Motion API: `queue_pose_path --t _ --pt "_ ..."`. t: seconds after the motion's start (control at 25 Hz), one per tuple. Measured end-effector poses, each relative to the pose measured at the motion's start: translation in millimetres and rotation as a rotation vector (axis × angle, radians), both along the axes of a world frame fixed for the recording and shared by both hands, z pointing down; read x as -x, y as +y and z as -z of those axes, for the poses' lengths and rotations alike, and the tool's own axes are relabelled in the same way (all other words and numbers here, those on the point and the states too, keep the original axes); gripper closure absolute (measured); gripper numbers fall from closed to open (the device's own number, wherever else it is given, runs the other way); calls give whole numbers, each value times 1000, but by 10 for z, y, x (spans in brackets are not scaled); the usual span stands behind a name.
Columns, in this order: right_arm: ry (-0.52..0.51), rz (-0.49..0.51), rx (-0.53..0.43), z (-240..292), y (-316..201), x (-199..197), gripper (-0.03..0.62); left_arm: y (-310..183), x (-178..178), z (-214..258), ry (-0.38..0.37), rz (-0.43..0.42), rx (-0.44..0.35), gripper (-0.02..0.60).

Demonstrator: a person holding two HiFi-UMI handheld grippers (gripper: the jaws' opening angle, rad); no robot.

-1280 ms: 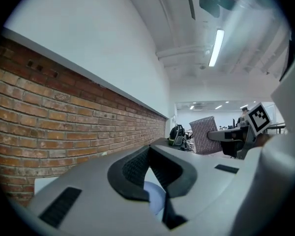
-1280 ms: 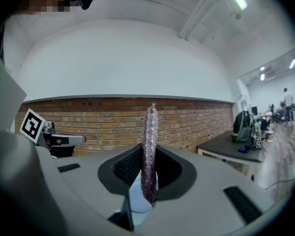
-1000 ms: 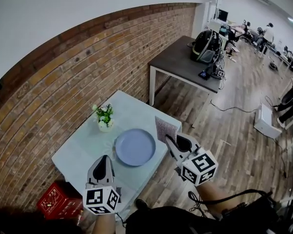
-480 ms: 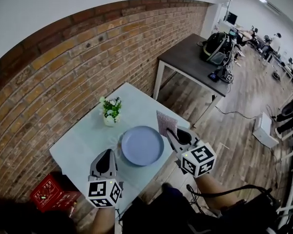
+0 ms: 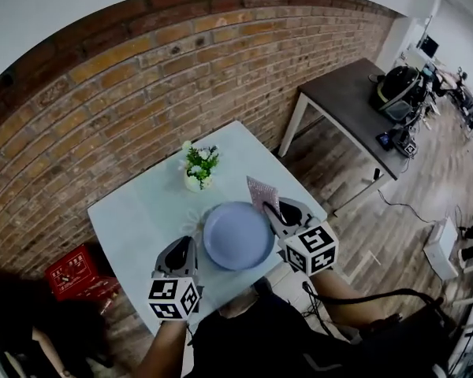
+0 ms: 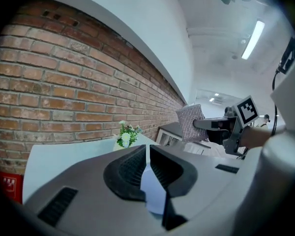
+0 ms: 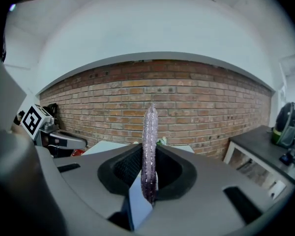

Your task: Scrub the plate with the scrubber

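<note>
A pale lavender plate [image 5: 236, 239] lies flat near the front edge of the light blue table [image 5: 138, 211]. My right gripper [image 5: 274, 209] is shut on a pinkish-grey mesh scrubber [image 5: 262, 193], which stands upright just off the plate's far right rim. In the right gripper view the scrubber [image 7: 149, 132] stands on edge, pinched between the pads. My left gripper [image 5: 186, 244] hovers by the plate's left rim, shut with nothing in it. Seen from the left gripper [image 6: 147, 149], the right gripper [image 6: 214, 127] holds the scrubber [image 6: 191, 122] up.
A small white pot of flowers [image 5: 198, 166] stands on the table behind the plate. A brick wall [image 5: 142, 77] runs along the table's far side. A red crate [image 5: 69, 272] sits on the floor at the left. A dark table [image 5: 355, 93] with a backpack stands at the right.
Both grippers have come down toward the table and plate. The right one has carried the scrubber in to the plate's far right rim. The left one has closed in on the plate's left rim.
</note>
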State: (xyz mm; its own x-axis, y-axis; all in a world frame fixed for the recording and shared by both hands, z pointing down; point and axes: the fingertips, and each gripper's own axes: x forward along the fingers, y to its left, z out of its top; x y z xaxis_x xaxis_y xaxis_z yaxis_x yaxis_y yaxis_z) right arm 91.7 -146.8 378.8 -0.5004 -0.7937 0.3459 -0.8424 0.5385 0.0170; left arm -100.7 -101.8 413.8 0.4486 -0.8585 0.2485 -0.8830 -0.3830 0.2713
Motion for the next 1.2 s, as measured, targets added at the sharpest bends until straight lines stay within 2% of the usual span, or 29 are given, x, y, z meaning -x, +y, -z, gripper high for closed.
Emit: queue_pose_path --t 0.16,0.32,0.68,0.72,0.8,0.92,1.2 --pt "16 95 35 -276 -226 60 528 0 -25 -345 -25 87 69 569" --pt "35 175 81 -579 -397 128 528 42 -135 -679 -18 134 144 569" --pt "94 402 154 -1104 -540 437 528 28 -168 -1208 -13 259 243 566" --pt "100 433 164 -1159 -529 486 528 22 -174 -1259 -10 264 252 554" --pt "110 494 185 -1262 -509 572 528 4 -195 -1361 7 274 275 473" --pt "121 565 215 -1412 -506 649 528 -15 -213 -1515 29 310 299 468" --pt "154 745 279 -1759 -415 935 528 -39 -246 -1948 -25 340 384 468"
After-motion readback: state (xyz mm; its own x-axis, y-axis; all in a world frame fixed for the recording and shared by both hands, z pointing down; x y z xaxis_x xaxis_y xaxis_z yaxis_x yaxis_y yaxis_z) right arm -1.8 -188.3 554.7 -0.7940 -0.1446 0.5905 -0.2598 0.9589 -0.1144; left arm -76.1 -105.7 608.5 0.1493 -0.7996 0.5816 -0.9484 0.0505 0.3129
